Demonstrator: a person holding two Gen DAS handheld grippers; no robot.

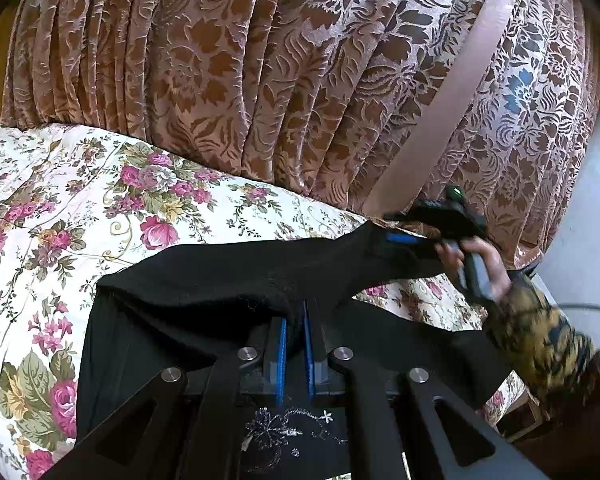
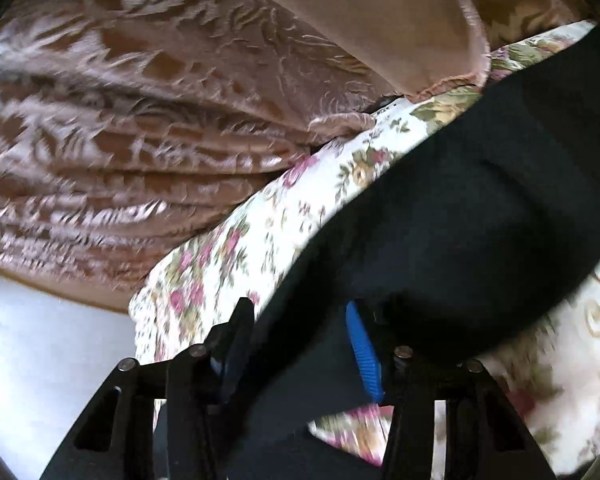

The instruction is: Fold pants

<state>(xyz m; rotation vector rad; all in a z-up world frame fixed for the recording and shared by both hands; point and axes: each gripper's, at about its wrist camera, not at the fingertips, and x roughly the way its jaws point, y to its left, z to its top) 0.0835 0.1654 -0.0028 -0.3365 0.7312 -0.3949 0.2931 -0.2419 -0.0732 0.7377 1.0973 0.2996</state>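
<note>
Black pants [image 1: 204,272] lie across a floral bedspread [image 1: 80,200], with an embroidered part near the camera. My left gripper [image 1: 296,312] is shut on a raised fold of them, blue pads nearly together. From there a band of fabric stretches up and right to my right gripper [image 1: 404,236], held by a hand [image 1: 480,256] in a patterned sleeve. In the right wrist view the right gripper [image 2: 298,312] has its jaws well apart. The pants [image 2: 480,200] fill the gap and drape over the right finger. This view is blurred, and I see no pad pressing.
A brown floral curtain [image 1: 260,80] hangs right behind the bed, and its hem [image 2: 120,120] reaches the bedspread [image 2: 228,248]. Pale floor [image 2: 40,340] shows beyond the bed's corner. A cable runs past the sleeve [image 1: 540,328].
</note>
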